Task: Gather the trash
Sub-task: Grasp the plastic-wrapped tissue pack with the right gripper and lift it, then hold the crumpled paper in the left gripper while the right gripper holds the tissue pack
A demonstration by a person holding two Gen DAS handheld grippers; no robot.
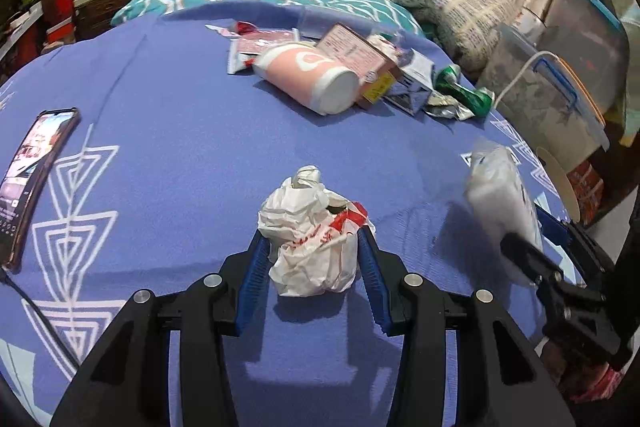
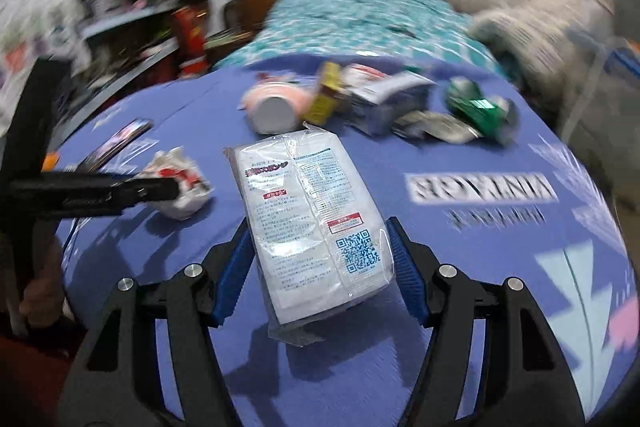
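Left gripper (image 1: 316, 247) had its fingers (image 1: 256, 263) clamped on a crumpled white-and-red plastic bag (image 1: 314, 247), lower centre of its view, lifted just off the blue cloth of the tabletop (image 1: 180, 147). Right gripper (image 2: 320, 255) had its fingers (image 2: 404, 267) pressed on both sides of a clear-wrapped white sponge pack (image 2: 312, 219), also raised.

Progress, as I judged it: two pieces in hand, neither deposited; no bin was visible in either view. Left to collect in the upper centre: pink cup (image 1: 308, 77), pink carton (image 1: 360, 61), blue-white carton (image 1: 414, 83), green wrapper (image 1: 464, 91), foil wrappers (image 1: 444, 107), red sachets (image 1: 256, 45). Phone (image 1: 32, 179) at left edge looked like not trash.
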